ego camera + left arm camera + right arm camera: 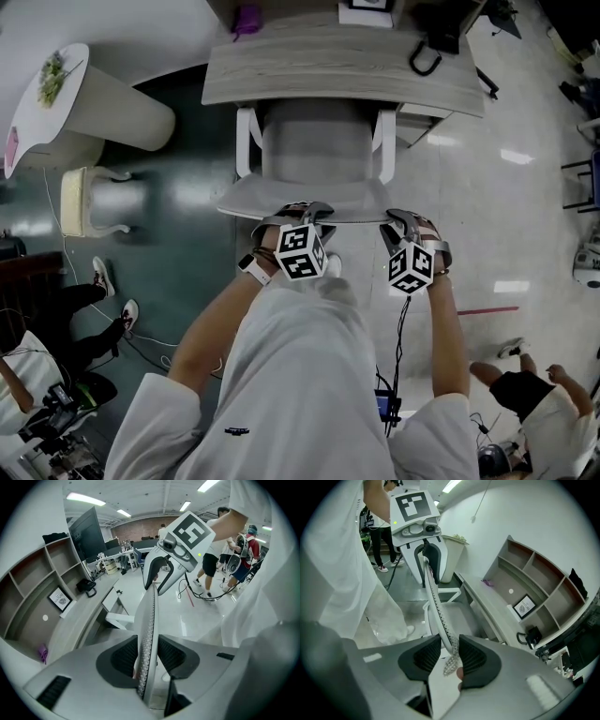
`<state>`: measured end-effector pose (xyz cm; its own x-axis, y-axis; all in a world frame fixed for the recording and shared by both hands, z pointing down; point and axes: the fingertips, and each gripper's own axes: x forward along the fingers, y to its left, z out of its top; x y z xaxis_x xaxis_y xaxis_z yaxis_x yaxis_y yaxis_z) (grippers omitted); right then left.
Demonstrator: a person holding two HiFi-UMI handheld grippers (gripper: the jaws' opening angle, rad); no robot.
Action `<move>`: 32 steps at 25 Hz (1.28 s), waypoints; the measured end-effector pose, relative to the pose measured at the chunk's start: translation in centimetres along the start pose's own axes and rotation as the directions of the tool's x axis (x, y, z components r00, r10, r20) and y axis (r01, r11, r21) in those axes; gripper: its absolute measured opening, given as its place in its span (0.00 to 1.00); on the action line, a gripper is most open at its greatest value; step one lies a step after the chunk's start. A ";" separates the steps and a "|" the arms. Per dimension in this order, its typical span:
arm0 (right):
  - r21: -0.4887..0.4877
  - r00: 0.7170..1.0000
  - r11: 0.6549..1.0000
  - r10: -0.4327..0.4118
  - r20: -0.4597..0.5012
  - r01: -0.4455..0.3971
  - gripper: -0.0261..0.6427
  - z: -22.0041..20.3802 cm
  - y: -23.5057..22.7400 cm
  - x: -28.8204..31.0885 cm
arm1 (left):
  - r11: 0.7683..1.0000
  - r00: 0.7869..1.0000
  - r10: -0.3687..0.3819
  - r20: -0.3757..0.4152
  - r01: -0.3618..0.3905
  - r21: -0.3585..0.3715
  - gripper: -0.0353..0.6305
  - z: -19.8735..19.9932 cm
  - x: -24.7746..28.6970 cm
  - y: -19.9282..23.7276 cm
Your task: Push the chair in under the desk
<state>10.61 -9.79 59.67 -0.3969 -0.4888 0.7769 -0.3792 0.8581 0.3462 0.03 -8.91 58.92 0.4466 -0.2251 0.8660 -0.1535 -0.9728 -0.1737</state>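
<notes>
Chair [319, 150] with grey seat and white armrests, pushed close to the tabletop [309, 70]: front of the seat already below the wooden edge, backrest turned toward the person.

On the left part of the chair's top edge, left hand-held gripper [146, 658], clamped there, both ribbed pads pressing on the thin perforated rim. On the right part of the same edge, right hand-held gripper [451, 654], pads closed on the mesh rim in the same way. Both marker cubes just behind the chair's backrest, pointing steeply down.

Beyond the chair, on the tabletop: a small purple thing [247, 17] to the left, a framed picture [366, 13] about in the middle, a black thing with a loop handle [433, 42] to the right. What the black thing is, cannot tell.

Left of the chair, well apart: a white curved stand [112, 112] with a plant [54, 73] on top, and a low white seat [89, 202] beside it.

Behind the chair: a black cable [401, 347] hanging down from the right side, and a red stripe [487, 309] on the floor to the right.
</notes>
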 end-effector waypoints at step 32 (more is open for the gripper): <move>-0.021 0.994 0.994 -0.109 -0.022 0.109 0.25 0.8 -0.6 1.1 | 0.999 0.995 -0.047 -0.086 0.045 -0.027 0.26 -1.0 -0.1 1.5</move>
<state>9.76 -10.94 59.89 -0.3347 -0.5760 0.7458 -0.4024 0.8030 0.4396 -1.13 -10.27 58.99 0.3755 -0.1730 0.9105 -0.1572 -0.9801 -0.1214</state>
